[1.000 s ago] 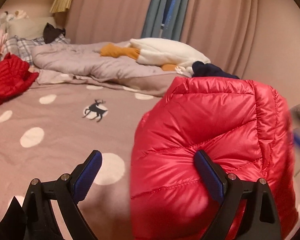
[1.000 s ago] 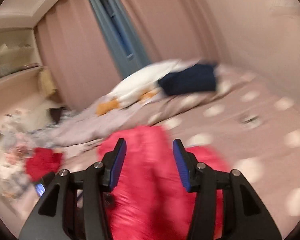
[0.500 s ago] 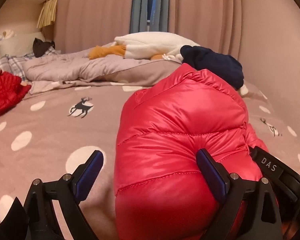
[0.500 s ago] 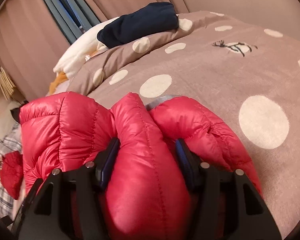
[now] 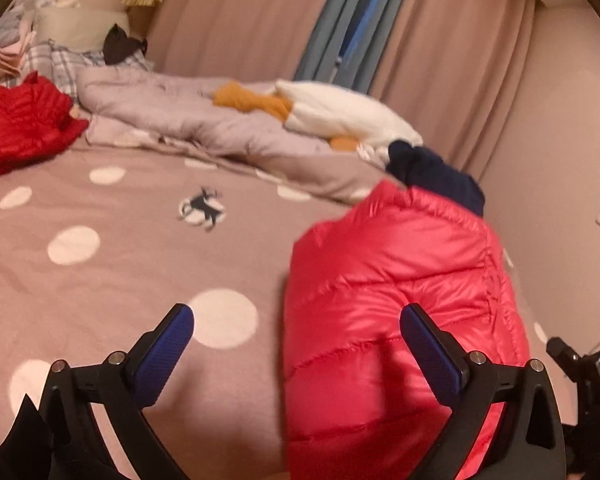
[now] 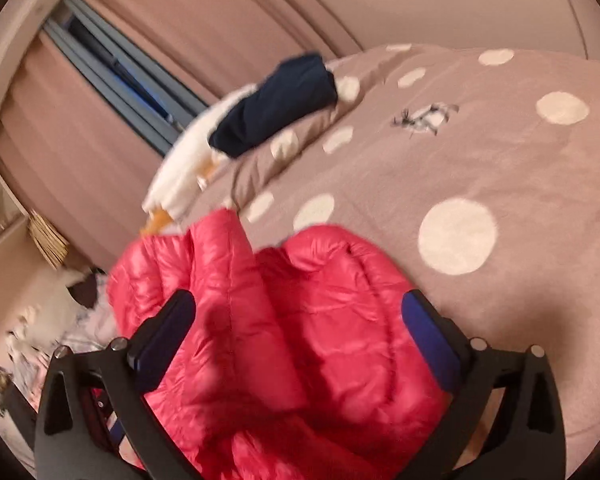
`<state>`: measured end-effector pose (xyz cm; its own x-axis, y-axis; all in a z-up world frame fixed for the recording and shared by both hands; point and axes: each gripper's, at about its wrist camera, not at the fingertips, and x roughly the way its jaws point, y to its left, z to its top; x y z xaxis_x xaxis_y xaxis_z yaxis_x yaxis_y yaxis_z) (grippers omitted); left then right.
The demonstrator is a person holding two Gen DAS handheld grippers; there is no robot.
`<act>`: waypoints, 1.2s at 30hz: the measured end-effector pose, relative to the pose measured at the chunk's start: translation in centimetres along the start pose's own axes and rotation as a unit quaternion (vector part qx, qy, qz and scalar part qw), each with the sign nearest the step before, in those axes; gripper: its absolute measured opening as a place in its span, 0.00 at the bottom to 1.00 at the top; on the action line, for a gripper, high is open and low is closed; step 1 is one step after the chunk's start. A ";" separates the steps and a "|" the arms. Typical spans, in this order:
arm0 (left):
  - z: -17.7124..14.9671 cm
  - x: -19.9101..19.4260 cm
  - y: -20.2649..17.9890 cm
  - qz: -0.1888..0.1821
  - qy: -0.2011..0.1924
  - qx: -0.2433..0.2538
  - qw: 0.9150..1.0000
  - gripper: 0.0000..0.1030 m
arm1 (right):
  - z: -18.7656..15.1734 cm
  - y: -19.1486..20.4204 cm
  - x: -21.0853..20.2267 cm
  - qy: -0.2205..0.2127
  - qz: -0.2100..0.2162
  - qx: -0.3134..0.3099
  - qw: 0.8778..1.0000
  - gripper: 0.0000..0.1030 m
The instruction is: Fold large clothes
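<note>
Bedroom in home. Big bed (image 5: 100,280) with brown cover, white dots, little deer picture (image 5: 202,210). Crumpled grey quilt (image 5: 172,114), white goose plush toy (image 5: 340,114), checked pillow (image 5: 60,60). Long pink curtains (image 5: 240,20) on window. Clothes lying about.

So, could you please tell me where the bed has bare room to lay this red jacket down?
The polka-dot cover lies bare from the red puffy jacket across to the second red jacket, around the deer print. Its right side is bare too. The head end is crowded: bunched duvet, goose plush, navy garment.
</note>
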<state>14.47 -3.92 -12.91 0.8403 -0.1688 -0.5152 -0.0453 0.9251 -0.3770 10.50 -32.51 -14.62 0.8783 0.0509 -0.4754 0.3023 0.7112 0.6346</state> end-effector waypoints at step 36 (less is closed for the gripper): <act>3.9 -1.1 1.7 -0.329 0.094 -0.131 0.930 0.94 | -1.8 5.8 3.9 0.198 0.317 0.035 0.927 0.43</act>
<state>15.56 -0.86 -10.01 0.6244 -0.7489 -0.2222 0.2956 0.4898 -0.8202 15.01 -26.94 -13.84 0.6868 0.7065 -0.1706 -0.1925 0.4032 0.8946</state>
